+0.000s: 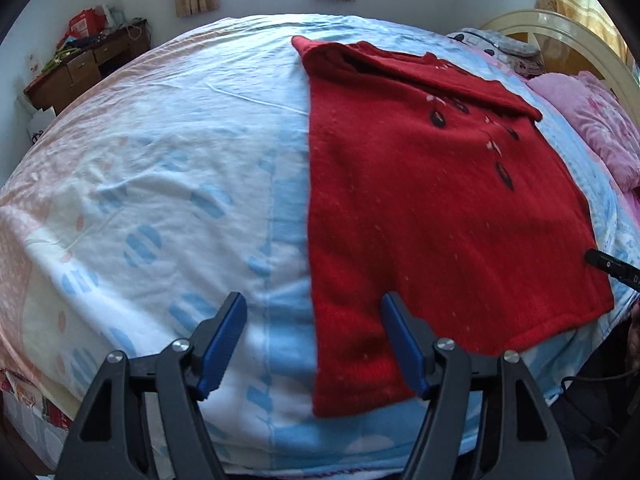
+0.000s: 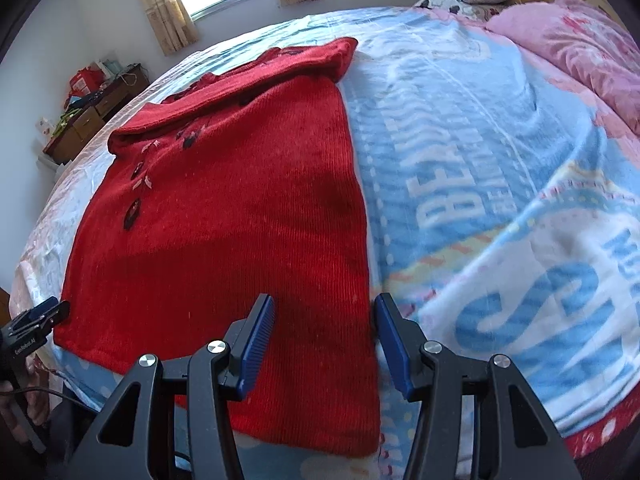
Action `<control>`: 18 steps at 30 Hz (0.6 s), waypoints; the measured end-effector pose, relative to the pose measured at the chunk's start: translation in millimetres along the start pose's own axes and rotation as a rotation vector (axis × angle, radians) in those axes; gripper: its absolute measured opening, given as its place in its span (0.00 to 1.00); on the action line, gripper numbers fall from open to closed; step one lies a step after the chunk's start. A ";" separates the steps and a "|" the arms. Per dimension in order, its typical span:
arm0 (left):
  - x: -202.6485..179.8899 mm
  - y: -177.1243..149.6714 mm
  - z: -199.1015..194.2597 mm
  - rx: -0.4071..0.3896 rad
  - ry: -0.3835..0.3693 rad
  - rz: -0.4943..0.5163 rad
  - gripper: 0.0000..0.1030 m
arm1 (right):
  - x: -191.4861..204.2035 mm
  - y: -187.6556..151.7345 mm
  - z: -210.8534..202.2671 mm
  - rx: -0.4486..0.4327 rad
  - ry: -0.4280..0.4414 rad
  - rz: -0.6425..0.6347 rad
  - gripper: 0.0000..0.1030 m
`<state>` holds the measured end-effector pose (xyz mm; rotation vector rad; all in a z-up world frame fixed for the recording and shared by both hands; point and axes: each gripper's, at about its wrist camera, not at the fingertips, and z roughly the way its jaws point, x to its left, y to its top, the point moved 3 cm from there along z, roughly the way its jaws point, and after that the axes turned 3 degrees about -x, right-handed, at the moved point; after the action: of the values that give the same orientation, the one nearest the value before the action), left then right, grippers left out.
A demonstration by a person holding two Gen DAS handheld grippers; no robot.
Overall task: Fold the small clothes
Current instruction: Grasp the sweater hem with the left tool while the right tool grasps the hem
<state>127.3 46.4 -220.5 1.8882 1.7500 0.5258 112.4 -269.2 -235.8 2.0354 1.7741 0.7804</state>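
Observation:
A red knitted sweater [image 1: 432, 208] with dark buttons lies flat on the bed, its sleeves folded in across the top. It also shows in the right wrist view [image 2: 240, 216]. My left gripper [image 1: 314, 344] is open, hovering over the sweater's near left corner, its jaws astride the left edge. My right gripper [image 2: 324, 344] is open, hovering over the sweater's near right corner, its jaws astride the right edge. Neither holds anything. Each gripper's tip shows at the edge of the other's view.
The bed is covered by a light blue and white printed sheet [image 1: 160, 200]. A pink blanket [image 2: 580, 48] and pillows lie at the headboard [image 1: 560, 36]. A wooden desk [image 1: 80, 68] with clutter stands by the far wall under a window.

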 end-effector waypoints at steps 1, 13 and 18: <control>-1.7 -1.3 -0.7 0.003 -0.005 0.006 0.65 | -1.2 -4.9 -0.6 0.011 0.006 0.008 0.52; -7.8 -10.6 -5.1 0.026 -0.044 0.033 0.59 | -5.4 -28.7 -9.7 0.046 0.035 0.030 0.52; -5.9 -14.1 -9.2 0.031 -0.074 0.025 0.38 | -7.4 -30.5 -11.1 0.066 0.071 0.053 0.50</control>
<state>110.0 42.1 -221.4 1.9277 1.6986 0.4344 80.9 -272.4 -245.9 2.1308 1.8132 0.8295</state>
